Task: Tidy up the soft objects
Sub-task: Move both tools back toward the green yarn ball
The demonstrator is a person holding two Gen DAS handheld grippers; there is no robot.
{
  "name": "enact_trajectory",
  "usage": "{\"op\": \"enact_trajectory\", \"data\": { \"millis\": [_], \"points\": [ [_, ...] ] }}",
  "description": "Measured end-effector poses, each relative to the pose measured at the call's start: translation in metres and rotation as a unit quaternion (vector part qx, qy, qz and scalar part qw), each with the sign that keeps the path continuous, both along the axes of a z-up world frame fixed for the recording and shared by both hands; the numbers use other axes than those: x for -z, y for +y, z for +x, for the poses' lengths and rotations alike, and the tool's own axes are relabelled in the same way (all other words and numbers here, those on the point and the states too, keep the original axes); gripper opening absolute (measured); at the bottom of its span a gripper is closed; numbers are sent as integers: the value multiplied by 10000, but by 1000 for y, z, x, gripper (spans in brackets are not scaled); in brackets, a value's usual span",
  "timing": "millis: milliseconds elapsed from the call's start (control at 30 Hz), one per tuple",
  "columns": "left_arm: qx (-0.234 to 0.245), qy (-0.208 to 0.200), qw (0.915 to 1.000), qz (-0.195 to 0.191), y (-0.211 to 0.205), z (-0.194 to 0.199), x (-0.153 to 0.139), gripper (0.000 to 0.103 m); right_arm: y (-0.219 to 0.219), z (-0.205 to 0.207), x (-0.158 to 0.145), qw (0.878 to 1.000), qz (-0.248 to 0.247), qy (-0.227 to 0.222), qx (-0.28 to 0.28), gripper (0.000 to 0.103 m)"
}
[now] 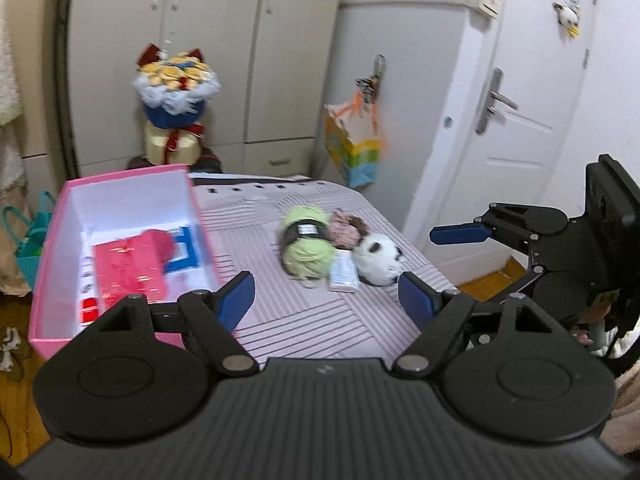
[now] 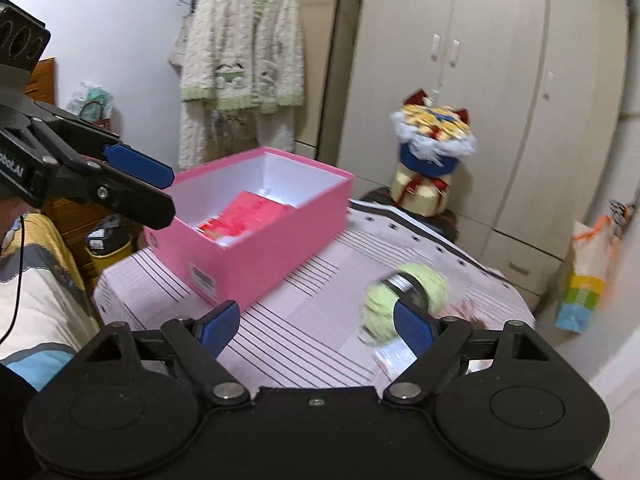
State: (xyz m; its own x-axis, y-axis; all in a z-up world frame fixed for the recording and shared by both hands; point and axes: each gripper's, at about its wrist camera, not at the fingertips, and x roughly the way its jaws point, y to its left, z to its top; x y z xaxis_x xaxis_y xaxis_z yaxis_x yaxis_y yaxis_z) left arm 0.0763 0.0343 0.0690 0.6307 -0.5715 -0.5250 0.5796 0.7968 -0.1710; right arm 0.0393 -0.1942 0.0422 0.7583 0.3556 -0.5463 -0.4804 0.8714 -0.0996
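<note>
the only writing that can be read is "obotai" in white on the left hand-held gripper's body, seen at the left edge of the right wrist view; the sticker on the pink box and the band on the green yarn carry print too blurred to read.

left to right in the left wrist view: the box sits open on the left of the striped table, with a red pack and a red yarn ball inside. the left hand-held gripper hangs over the table with its blue pads wide apart, holding and touching nothing. beyond it lie the green yarn, a pink scrunchie behind it, a small packet and a panda plush, all bunched together and touching. at the far right the right hand-held gripper shows from the side, fingers apart.

the right hand-held gripper is likewise spread wide and empty, just above the table, its right pad in front of the yarn.

only the left wrist view shows the plush and a door; only the right wrist view shows a fleece robe hanging on the wall. both show the bouquet.
</note>
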Motion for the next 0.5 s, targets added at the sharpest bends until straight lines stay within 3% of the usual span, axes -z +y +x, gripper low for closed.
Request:
{"op": "enact_trajectory", "data": {
  "millis": [267,500],
  "points": [
    [223,341,9992,3,-45,30,21,78,-39,16,28,9989,286,214,305,88],
    [-65,464,9989,-40,-72,70,39,78,-43,47,53,9981,449,247,339,89]
  ]
}}
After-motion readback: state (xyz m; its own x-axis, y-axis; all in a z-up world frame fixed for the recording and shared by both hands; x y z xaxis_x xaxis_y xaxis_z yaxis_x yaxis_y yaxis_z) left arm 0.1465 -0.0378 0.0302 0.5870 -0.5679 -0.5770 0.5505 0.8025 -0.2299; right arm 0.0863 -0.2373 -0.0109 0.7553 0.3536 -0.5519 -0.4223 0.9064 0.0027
